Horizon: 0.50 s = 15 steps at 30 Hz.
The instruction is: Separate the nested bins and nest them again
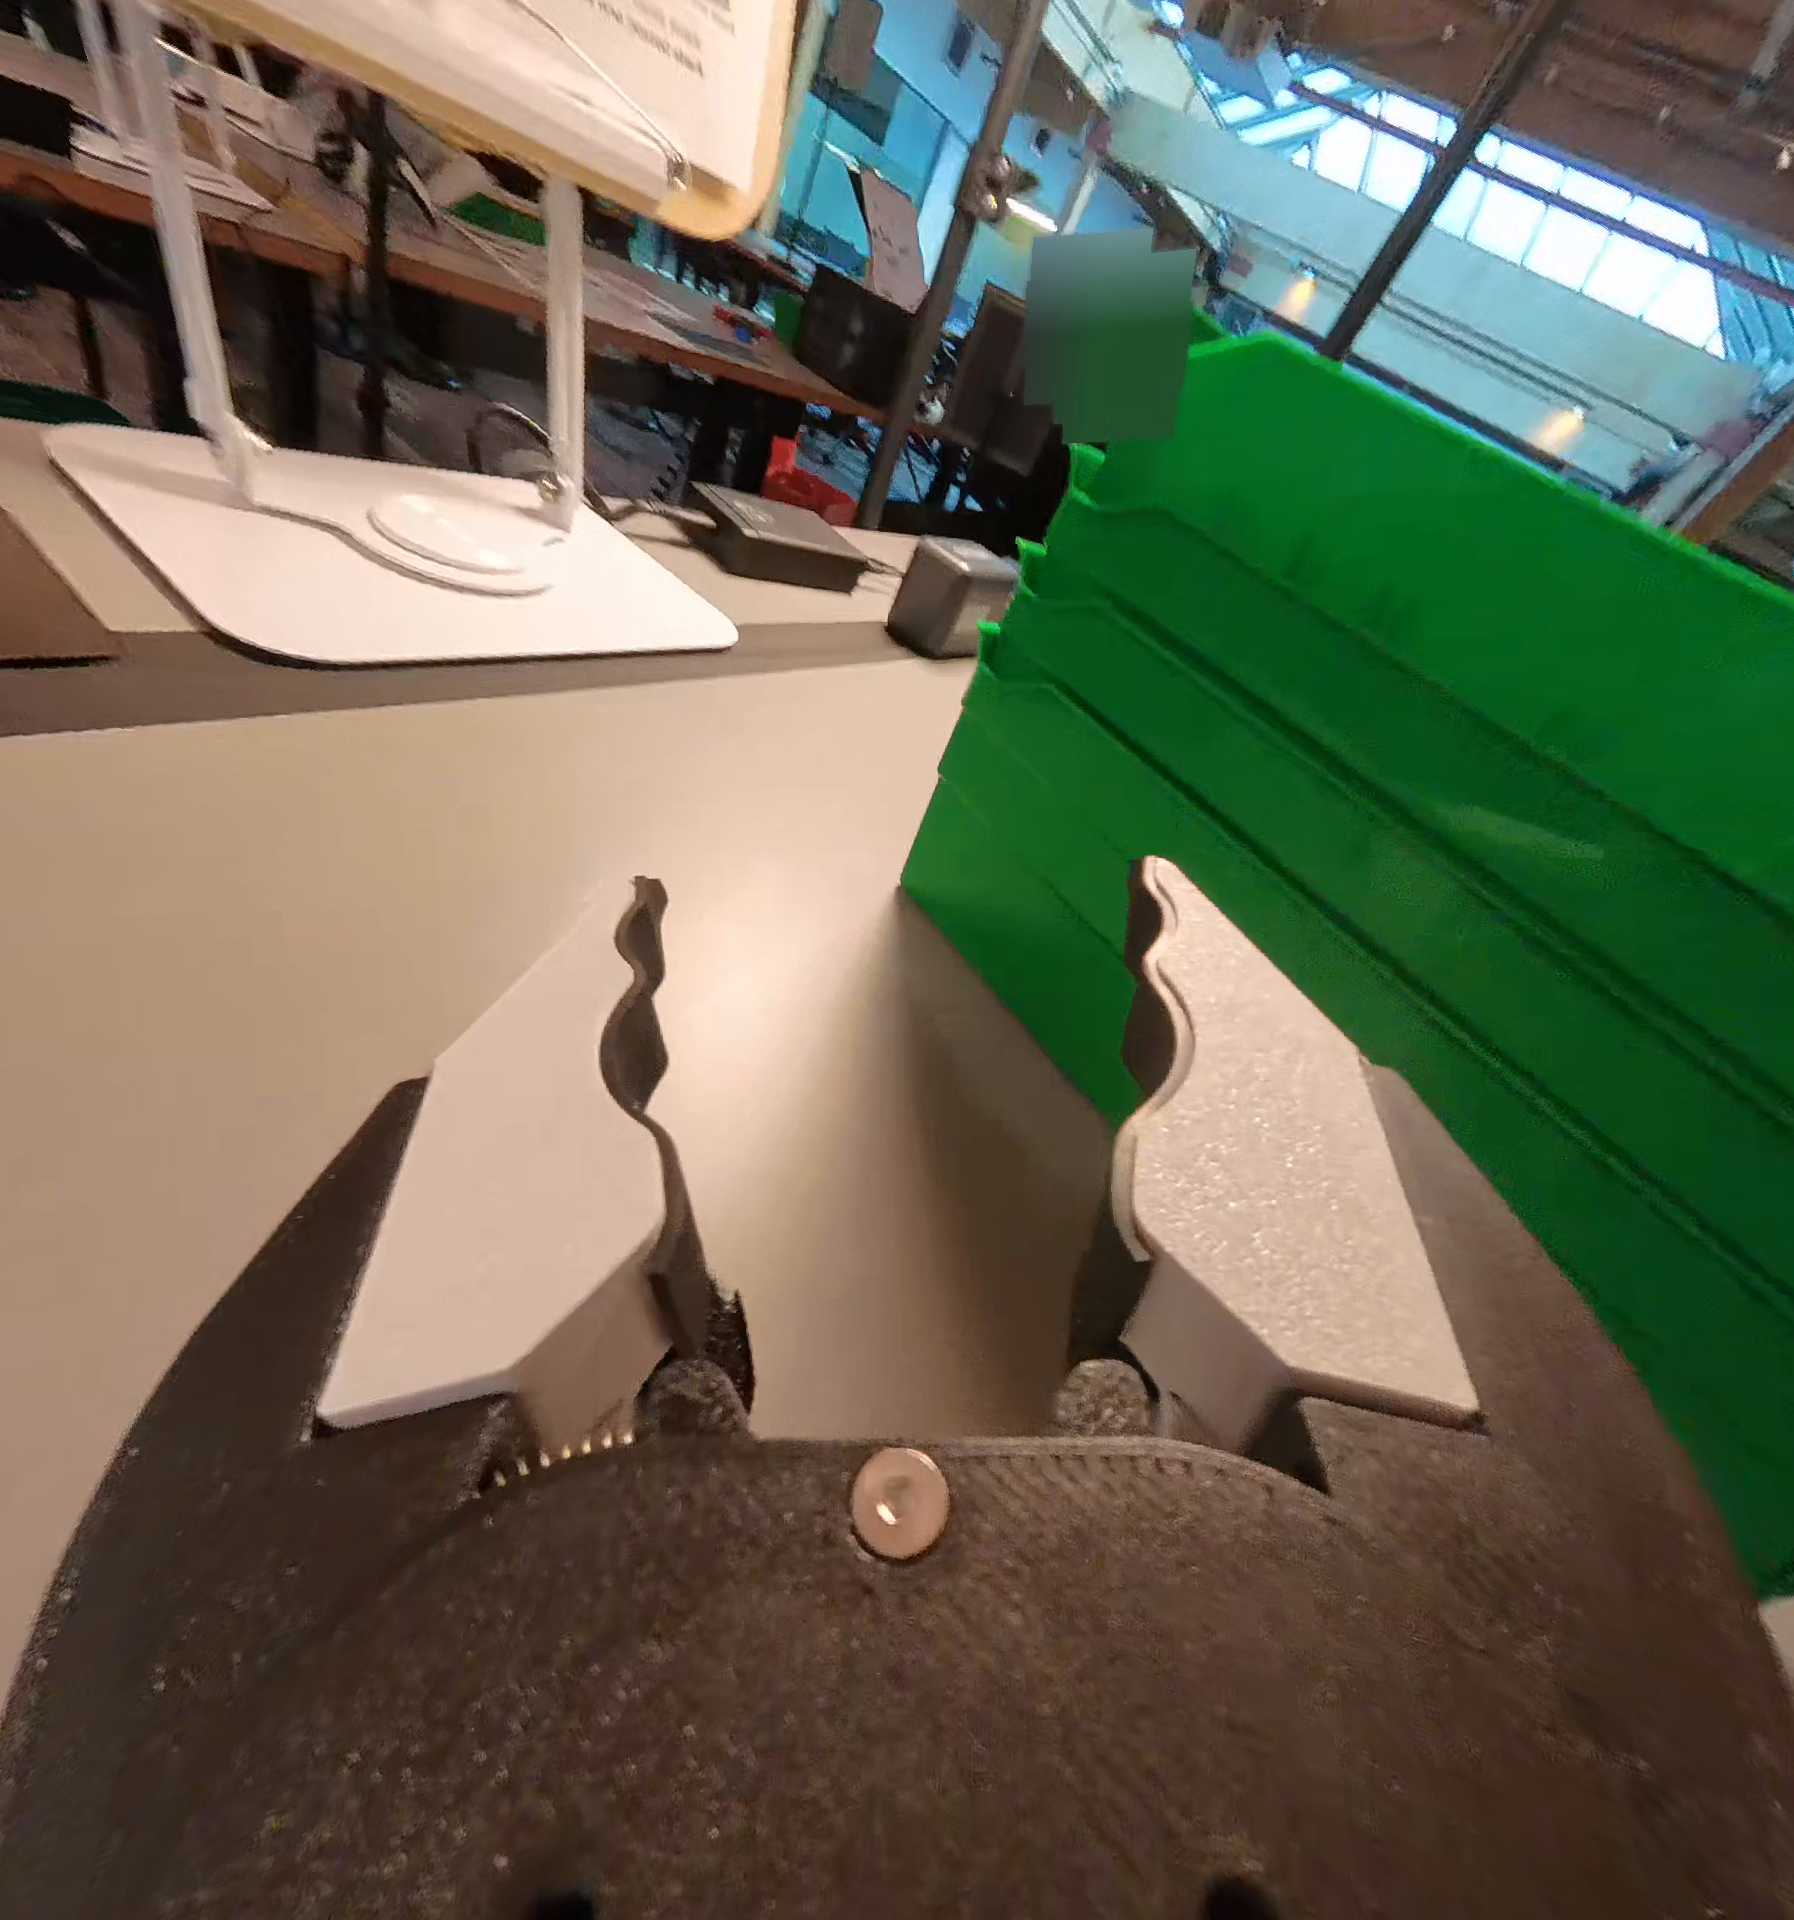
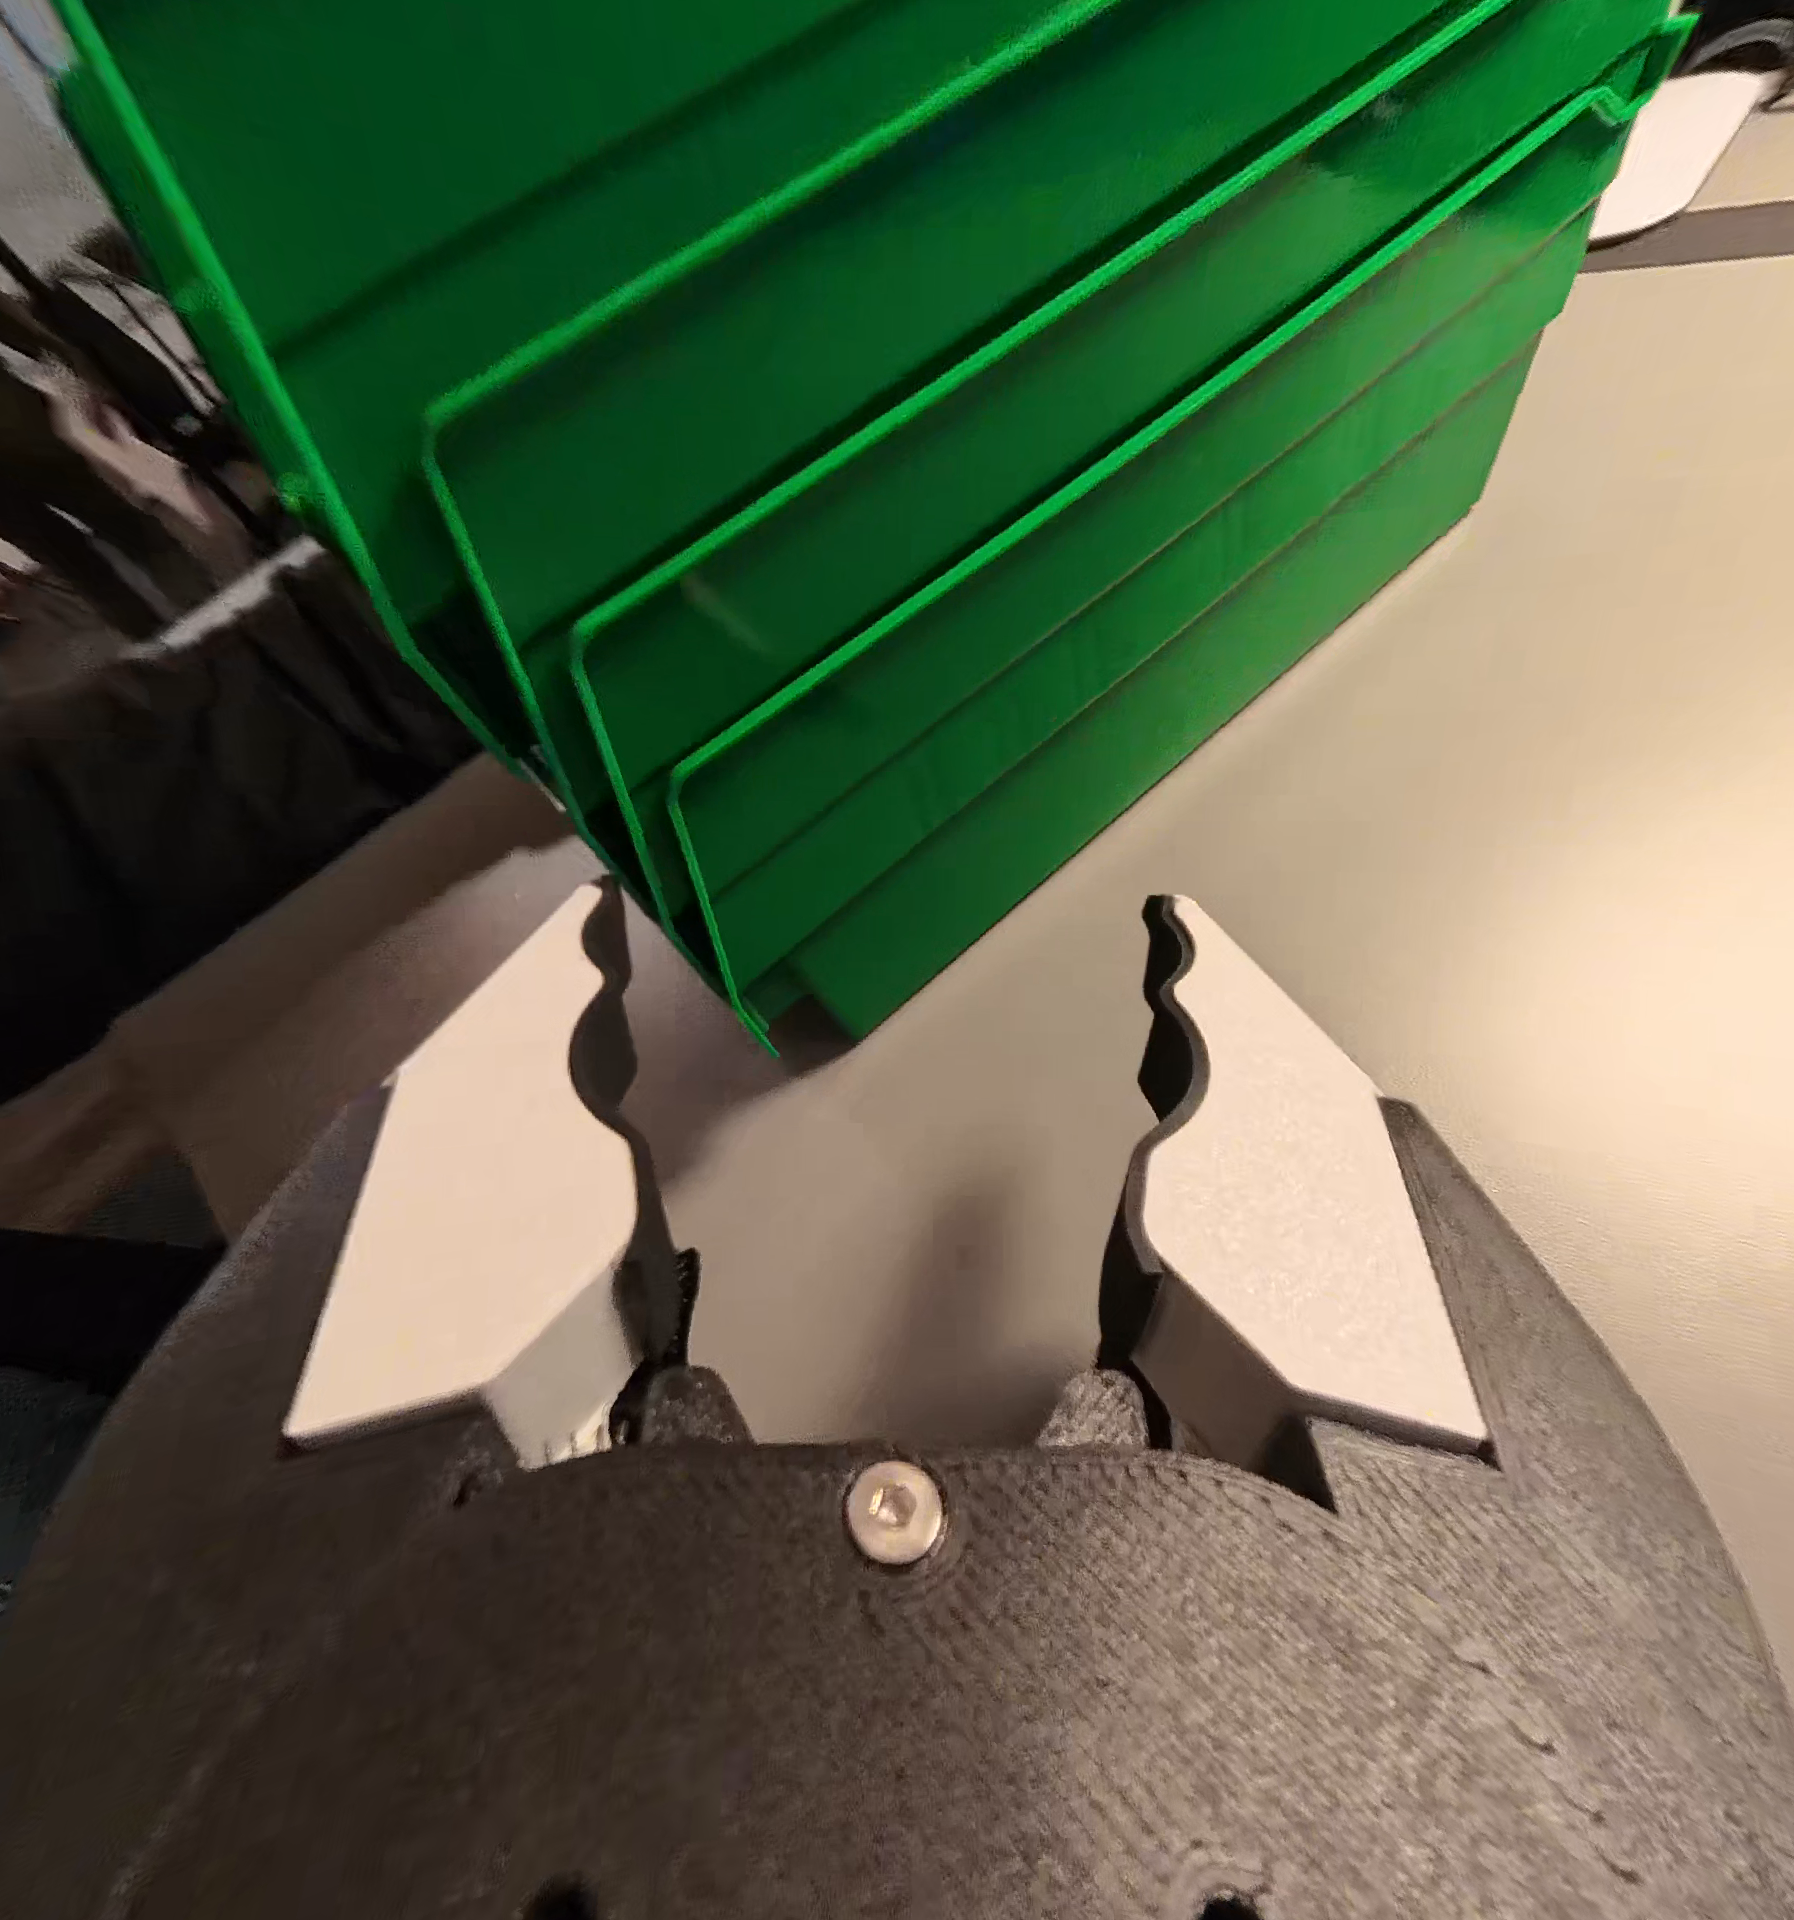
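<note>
The stack of nested green plastic bins sits on the pale table, just off the left gripper, to its right. The right gripper faces the stack's corner. Both are wide open, gripping nothing.

white stand base, grey box, table

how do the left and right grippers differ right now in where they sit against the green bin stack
The left gripper sits beside the long ribbed side of the green bin stack, which lies off its right finger. The right gripper faces a corner of the stack, whose flared rims reach toward its left fingertip. Between the left fingertips is mostly bare table. Both are open and hold nothing.
</note>
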{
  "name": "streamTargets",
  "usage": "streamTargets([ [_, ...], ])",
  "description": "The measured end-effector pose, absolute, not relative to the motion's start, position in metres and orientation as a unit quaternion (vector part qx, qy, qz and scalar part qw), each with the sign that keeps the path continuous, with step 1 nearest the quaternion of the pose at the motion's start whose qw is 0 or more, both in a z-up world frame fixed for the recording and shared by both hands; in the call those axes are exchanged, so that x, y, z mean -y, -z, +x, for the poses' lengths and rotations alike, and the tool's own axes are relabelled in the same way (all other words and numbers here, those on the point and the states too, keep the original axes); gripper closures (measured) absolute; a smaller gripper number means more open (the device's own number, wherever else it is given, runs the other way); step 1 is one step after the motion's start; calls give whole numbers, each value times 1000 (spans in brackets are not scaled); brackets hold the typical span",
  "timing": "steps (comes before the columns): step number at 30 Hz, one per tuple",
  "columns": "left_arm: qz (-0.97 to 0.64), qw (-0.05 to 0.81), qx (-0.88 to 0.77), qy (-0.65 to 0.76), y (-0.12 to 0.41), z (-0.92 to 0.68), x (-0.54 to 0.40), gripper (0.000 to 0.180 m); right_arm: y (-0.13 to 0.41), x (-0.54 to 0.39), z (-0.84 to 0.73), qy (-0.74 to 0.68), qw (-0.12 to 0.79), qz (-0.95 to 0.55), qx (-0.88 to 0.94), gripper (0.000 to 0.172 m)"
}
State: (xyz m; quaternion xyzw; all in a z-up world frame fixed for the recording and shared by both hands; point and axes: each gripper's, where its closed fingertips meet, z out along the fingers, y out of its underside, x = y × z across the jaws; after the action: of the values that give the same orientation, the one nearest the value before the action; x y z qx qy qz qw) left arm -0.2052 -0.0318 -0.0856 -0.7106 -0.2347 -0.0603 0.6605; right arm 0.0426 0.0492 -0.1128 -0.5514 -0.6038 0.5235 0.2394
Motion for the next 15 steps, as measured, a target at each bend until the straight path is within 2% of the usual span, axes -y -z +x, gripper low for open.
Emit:
streamTargets([
  [6, -703, 683, 188, 69, 78, -188, 33, 91, 118, -74, 41, -497, 263, -609, 560, 64],
  [10, -683, 689, 214, 118, 77, -189, 32, 90, 115, -121, 50, -460, 303, -656, 515, 74],
  [15, -684, 680, 217, 153, 80, -186, 32, 90, 76, -140, 67, -468, 321, -647, 509, 71],
])
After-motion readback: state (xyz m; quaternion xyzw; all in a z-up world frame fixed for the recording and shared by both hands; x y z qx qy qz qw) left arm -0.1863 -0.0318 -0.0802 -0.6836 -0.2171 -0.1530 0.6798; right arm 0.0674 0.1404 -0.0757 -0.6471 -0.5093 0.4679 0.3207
